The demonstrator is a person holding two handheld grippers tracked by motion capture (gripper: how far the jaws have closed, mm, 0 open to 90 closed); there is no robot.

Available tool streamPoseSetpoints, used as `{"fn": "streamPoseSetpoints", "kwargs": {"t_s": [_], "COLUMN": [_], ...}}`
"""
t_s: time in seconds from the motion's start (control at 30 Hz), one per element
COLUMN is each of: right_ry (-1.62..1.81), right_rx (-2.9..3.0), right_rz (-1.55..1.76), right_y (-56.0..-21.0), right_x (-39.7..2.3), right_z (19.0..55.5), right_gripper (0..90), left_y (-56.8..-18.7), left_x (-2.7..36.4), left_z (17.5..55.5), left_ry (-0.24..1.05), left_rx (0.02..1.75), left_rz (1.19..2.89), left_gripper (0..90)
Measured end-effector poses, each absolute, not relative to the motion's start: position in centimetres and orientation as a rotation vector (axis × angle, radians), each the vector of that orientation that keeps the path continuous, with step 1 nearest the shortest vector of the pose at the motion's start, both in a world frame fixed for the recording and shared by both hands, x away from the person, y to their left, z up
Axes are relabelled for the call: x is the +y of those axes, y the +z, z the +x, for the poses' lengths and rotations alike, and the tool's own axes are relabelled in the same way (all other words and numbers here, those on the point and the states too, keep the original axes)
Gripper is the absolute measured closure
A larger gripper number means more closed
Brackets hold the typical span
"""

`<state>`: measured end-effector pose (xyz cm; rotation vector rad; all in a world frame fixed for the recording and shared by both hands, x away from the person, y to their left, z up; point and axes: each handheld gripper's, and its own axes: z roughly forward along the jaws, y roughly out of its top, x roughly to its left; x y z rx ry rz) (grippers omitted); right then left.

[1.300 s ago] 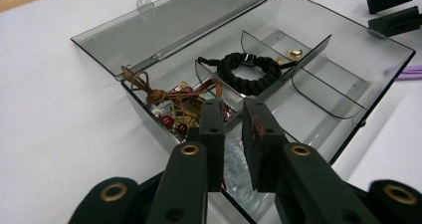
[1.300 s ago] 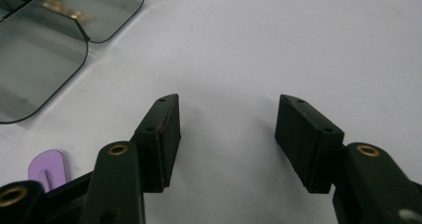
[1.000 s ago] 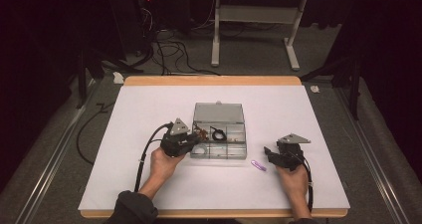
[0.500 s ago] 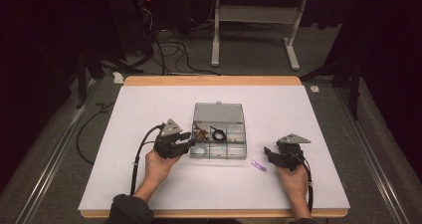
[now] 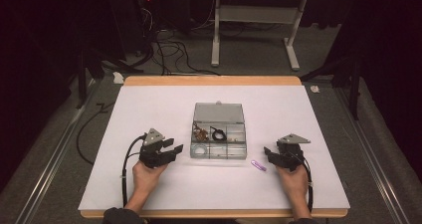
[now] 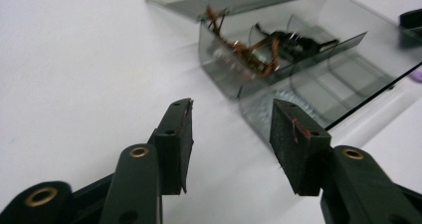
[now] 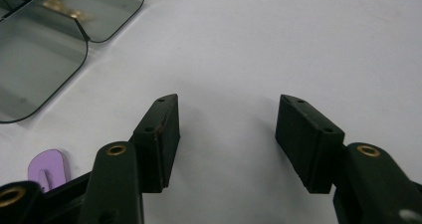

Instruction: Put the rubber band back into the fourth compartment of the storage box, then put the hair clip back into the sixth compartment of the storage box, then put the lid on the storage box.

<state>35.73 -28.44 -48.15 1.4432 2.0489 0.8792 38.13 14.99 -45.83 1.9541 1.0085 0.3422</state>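
White sheeting covers the table (image 5: 149, 109) from edge to edge, with dark floor and trailing cables beyond its far side. From my seat, the left gripper (image 5: 171, 149) sits just left of the clear compartment box (image 5: 219, 134), apart from it, and its jaws have just been opening; they stand spread with nothing between them. In the left gripper view the left gripper (image 6: 230, 134) points at the near corner of the box (image 6: 318, 89), where a tangle of copper wire (image 6: 244, 52) and a black part (image 6: 293, 40) lie in the back compartments. I see the box at the middle of the table, lid laid back flat. Just right of it lies a small purple clip (image 5: 258, 165), close beside the right gripper (image 5: 271, 156). In the right gripper view the right gripper (image 7: 226, 134) gapes wide over bare white, holding nothing, the clip (image 7: 47, 170) at its left
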Motion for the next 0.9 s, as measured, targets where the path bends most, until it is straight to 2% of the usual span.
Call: {"fn": "streamPoseSetpoints", "kwargs": {"t_s": [0.43, 0.63, 0.9], "right_ry": [0.880, 0.878, 0.881], "right_rx": [2.049, 2.049, 2.051], "right_rz": [1.444, 1.443, 1.448], "right_y": [-48.1, -48.2, -48.1], "right_x": [-28.4, -28.4, -28.4], "right_z": [35.7, 35.7, 35.8], "right_gripper": [43.4, 43.5, 43.8], "left_y": [-47.4, -48.5, -48.6], "left_x": [15.3, 14.5, 14.7], "left_z": [38.7, 38.6, 38.8], "left_ry": [0.390, 0.497, 0.482], "left_rx": [1.070, 1.058, 1.073], "left_rz": [2.021, 2.086, 2.075], "left_gripper": [46.0, 43.2, 39.2]}}
